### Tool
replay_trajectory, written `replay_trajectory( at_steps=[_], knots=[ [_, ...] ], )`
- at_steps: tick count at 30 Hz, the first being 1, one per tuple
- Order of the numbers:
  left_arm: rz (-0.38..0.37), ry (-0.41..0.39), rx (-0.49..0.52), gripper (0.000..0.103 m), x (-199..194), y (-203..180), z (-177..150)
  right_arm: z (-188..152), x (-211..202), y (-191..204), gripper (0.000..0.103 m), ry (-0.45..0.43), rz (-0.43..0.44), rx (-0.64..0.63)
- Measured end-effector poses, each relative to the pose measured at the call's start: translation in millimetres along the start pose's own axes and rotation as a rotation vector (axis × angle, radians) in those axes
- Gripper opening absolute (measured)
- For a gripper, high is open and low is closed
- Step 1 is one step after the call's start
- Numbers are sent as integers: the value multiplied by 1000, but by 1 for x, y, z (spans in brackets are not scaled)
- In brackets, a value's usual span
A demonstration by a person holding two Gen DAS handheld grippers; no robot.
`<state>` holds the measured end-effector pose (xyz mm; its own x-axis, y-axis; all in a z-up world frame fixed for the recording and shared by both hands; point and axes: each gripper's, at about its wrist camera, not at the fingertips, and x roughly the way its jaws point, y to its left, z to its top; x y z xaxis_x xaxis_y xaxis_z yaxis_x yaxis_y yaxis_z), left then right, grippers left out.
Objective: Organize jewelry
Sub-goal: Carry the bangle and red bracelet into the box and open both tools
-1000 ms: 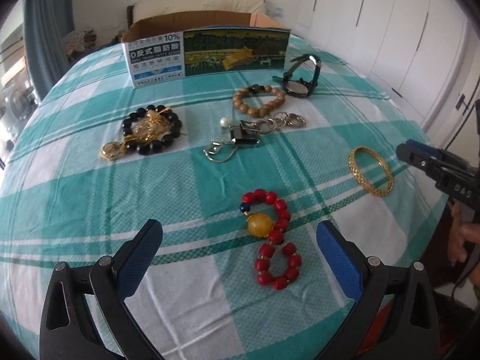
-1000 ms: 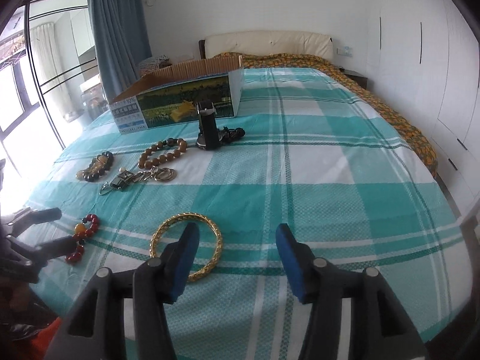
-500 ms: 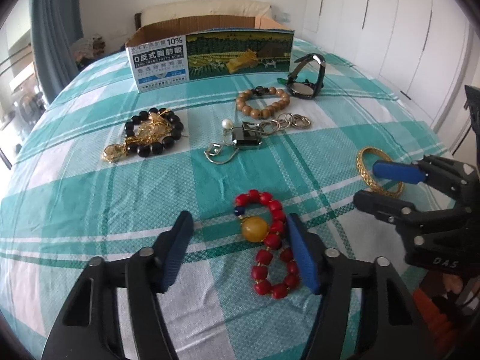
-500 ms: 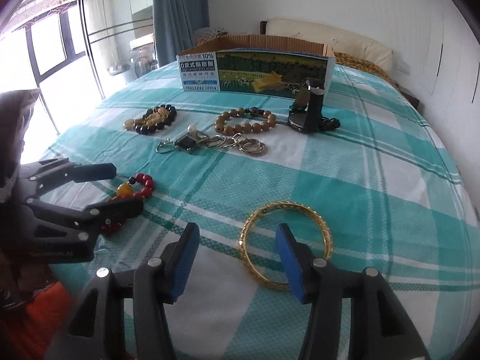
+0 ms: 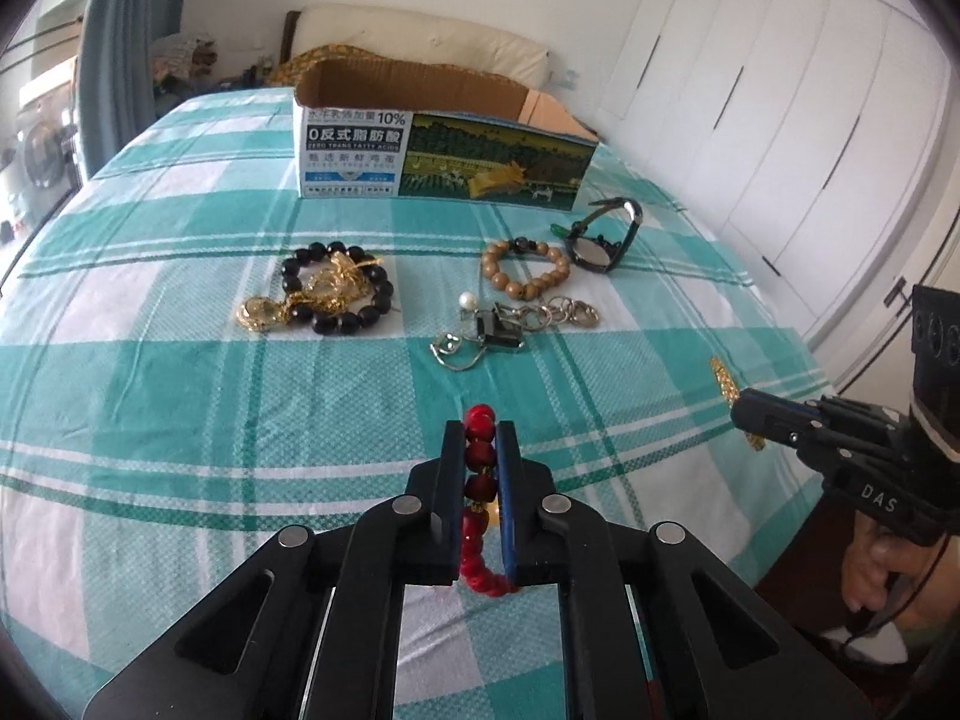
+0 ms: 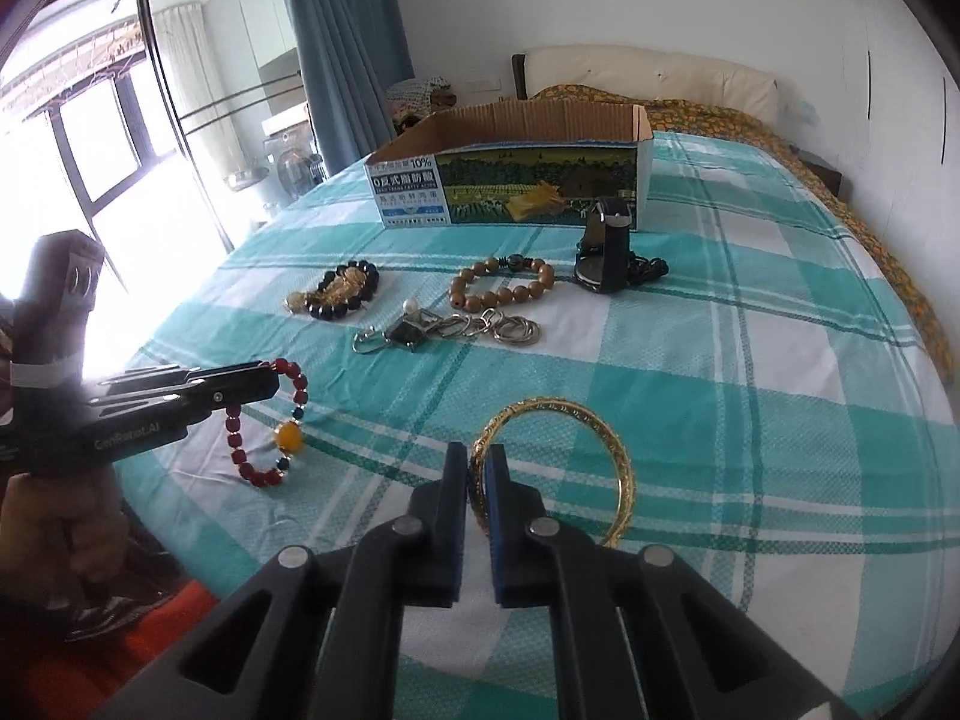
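My left gripper [image 5: 480, 429] is closing its jaws, and its pads press on a red bead bracelet [image 5: 480, 455] with an amber bead. In the right wrist view the left gripper [image 6: 264, 384] holds that red bracelet [image 6: 287, 438] by its top, and the loop hangs down to the checked bedspread. My right gripper [image 6: 477, 457] is closing too, its pads pinching the near rim of a gold bangle [image 6: 621, 468], which tilts up off the cloth. From the left wrist view, the right gripper [image 5: 741, 411] shows at the right edge with the gold bangle [image 5: 723, 381] edge-on.
An open cardboard box [image 5: 444, 156] stands at the back of the bed. In front of it lie a black bead bracelet with a gold chain [image 5: 336, 294], a wooden bead bracelet [image 5: 525, 273], a dark watch [image 5: 600, 240] and a key ring bunch [image 5: 510, 324]. The bed's edge runs just below both grippers.
Both grippers went from open to shut: the left onto the red bracelet, the right onto the gold bangle. Both have risen a little, raising the bracelet's top and the bangle's near rim.
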<state>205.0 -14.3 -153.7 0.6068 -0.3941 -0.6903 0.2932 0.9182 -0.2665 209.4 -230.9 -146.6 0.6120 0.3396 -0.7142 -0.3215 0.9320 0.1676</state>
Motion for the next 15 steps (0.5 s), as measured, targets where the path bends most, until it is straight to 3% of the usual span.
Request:
replay_trajectory(
  at_steps=[8, 15],
  knots=[
    [-40, -51, -54, 7, -33, 9, 22, 14, -26, -12, 6, -43, 35, 67],
    [-50, -83, -64, 7, -55, 12, 42, 29, -44, -8, 6, -66, 44, 48]
  ],
)
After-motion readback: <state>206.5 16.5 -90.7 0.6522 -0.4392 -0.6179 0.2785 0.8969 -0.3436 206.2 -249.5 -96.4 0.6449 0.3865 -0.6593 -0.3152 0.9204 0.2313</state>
